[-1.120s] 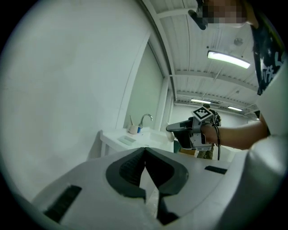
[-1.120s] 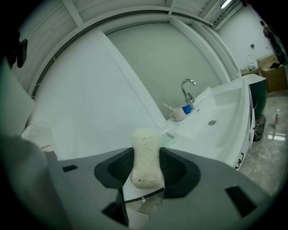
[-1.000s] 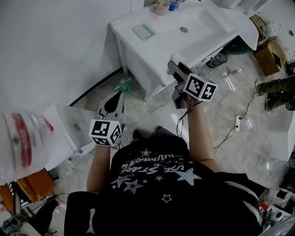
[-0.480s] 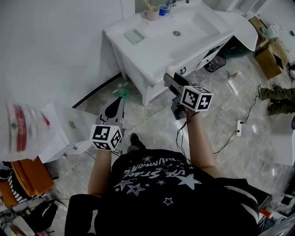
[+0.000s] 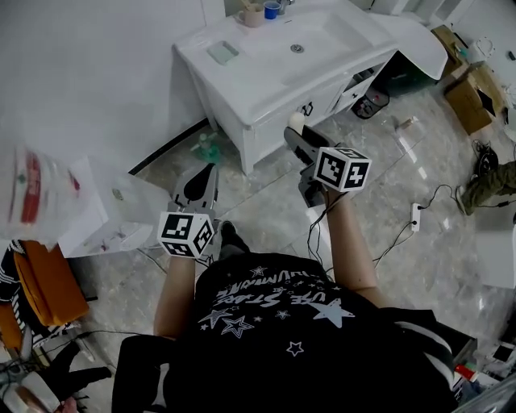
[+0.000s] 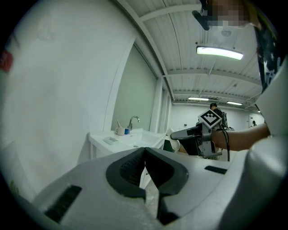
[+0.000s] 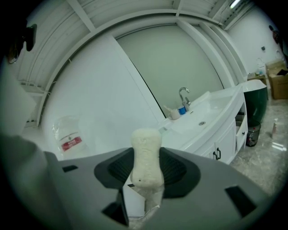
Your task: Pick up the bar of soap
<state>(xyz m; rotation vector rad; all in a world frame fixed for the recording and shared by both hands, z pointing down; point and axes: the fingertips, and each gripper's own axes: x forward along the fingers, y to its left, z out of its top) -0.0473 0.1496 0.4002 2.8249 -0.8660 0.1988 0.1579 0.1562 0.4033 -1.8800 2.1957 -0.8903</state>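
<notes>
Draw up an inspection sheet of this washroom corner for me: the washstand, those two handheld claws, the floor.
Surface: white washstand with a basin; pale green dish, beige cup and blue cup on top.
Job's things: bar of soap, upright between the pads of the right gripper, clear of the washstand.
Clutter: cardboard box at the right, clear plastic bag at the left.
Grippers: right gripper shut on the bar of soap; left gripper shut, empty.
Cables: white power strip with its lead on the floor; black cable below the right gripper.
Surroundings: grey marbled floor, plain white wall.
</notes>
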